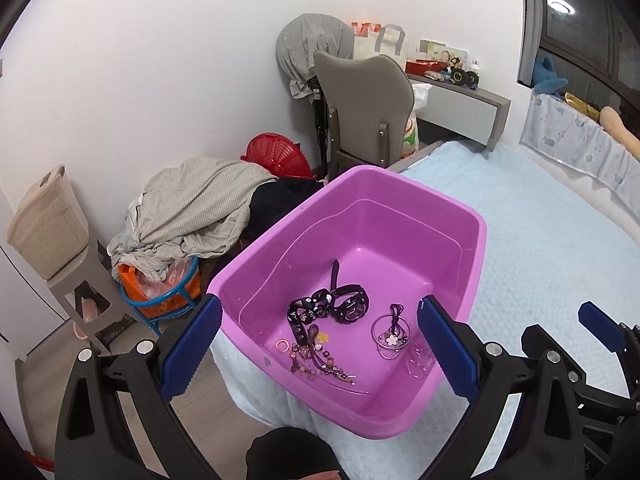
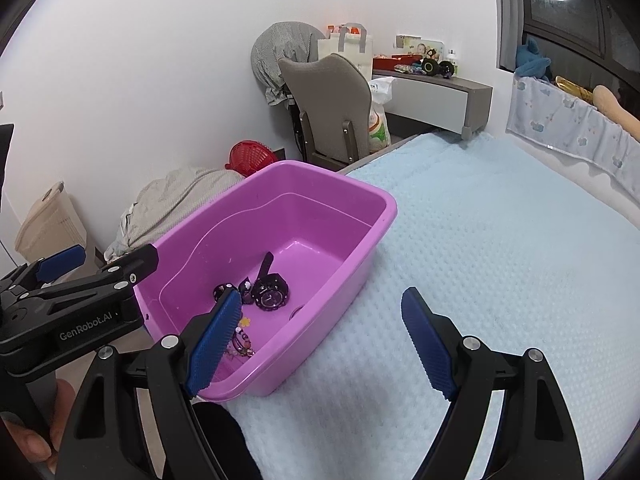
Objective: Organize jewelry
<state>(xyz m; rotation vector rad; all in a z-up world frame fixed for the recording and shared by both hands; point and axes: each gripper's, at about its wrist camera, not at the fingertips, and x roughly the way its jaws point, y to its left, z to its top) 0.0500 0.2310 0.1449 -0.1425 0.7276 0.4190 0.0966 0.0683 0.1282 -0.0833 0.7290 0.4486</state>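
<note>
A pink plastic tub (image 1: pixel 478 248) (image 2: pixel 376 240) sits at the corner of a light blue bed cover. Inside lie a black watch (image 1: pixel 352 306) (image 2: pixel 272 294), a dark patterned strap (image 1: pixel 308 310), a beaded bracelet (image 1: pixel 320 362) (image 2: pixel 242 344), a small ring (image 1: pixel 282 345) and thin hoop bracelets with a flower charm (image 1: pixel 390 336). My left gripper (image 1: pixel 320 350) hovers above the tub's near end, open, nothing between its blue pads. My right gripper (image 2: pixel 322 340) stands open over the tub's right rim and the cover, empty. The left gripper's body (image 2: pixel 80 300) shows at the left of the right wrist view.
The light blue bed cover (image 2: pixel 500 248) stretches right and back. Beside the bed are a heap of clothes (image 1: pixel 192 212), a red basket (image 1: pixel 276 156), an orange basket on a blue stand (image 1: pixel 160 292), a beige hamper (image 1: pixel 44 224) and a grey chair (image 1: pixel 364 100).
</note>
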